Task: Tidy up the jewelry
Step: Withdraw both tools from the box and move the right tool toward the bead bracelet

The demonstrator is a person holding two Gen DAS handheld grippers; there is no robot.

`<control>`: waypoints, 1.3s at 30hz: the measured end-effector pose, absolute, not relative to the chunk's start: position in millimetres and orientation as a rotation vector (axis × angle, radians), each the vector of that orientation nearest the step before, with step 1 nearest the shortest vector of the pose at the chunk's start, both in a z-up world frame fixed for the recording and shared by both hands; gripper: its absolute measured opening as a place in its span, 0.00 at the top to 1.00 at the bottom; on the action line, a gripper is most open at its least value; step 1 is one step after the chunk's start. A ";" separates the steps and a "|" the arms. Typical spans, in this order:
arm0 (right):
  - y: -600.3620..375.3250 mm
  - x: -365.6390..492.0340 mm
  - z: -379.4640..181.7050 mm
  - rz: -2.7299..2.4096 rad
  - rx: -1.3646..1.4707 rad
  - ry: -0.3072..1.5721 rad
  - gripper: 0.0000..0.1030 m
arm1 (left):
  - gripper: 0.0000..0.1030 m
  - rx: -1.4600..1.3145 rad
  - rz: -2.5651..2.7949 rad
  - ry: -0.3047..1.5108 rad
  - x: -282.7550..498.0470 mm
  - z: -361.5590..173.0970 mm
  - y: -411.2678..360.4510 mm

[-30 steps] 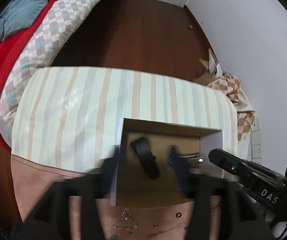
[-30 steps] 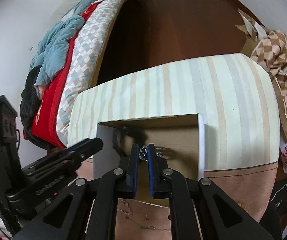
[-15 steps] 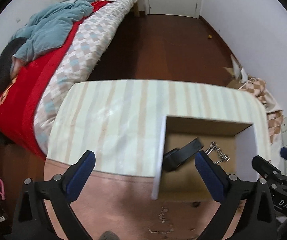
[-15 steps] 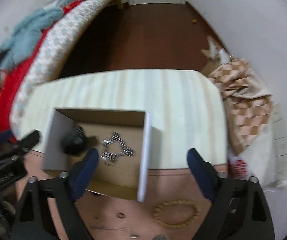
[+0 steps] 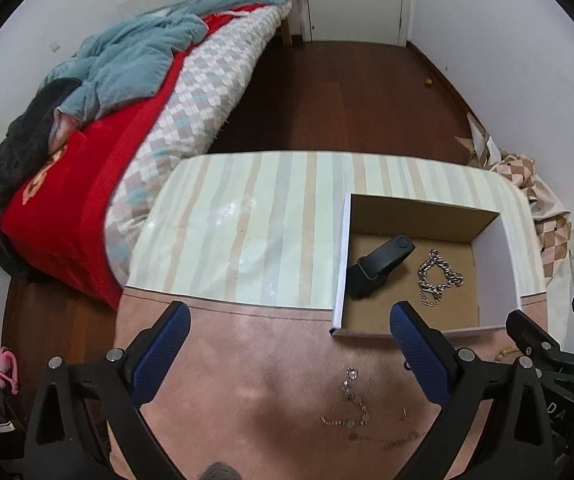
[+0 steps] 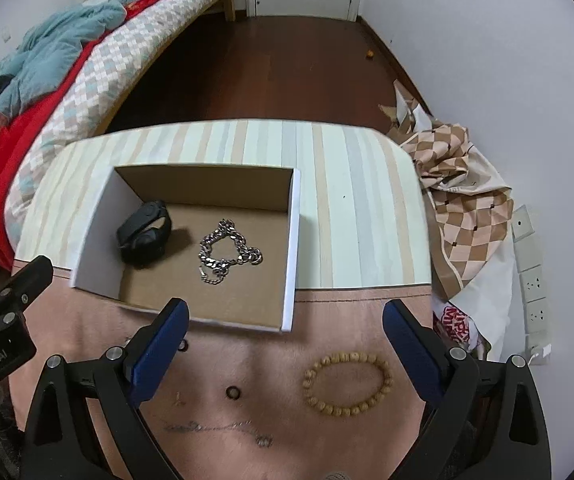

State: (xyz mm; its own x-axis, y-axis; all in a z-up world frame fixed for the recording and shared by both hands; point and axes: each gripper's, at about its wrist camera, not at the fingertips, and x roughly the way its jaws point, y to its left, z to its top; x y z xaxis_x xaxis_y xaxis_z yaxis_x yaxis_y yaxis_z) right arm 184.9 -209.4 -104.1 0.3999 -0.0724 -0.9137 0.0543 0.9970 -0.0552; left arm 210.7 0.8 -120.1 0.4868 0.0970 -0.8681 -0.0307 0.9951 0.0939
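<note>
An open cardboard box stands on the table. In it lie a black wristband and a silver chain bracelet. On the pink cloth near me lie a wooden bead bracelet, a dark ring, another ring, a thin chain and a sparkly necklace. My right gripper is open and empty, above the cloth in front of the box. My left gripper is open and empty, left of the box.
The table has a striped cloth at the back and a pink cloth at the front. A bed stands at the left. Checked fabric and wall sockets are at the right.
My right gripper has opened and let go of the silver chain bracelet, which now lies in the box. Both grippers have pulled back and up from the box; the left has swung left.
</note>
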 end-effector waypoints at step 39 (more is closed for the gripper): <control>-311.8 82.8 -171.9 -0.256 0.343 1.195 0.10 | 0.01 0.065 0.202 1.106 130.2 -183.1 5.9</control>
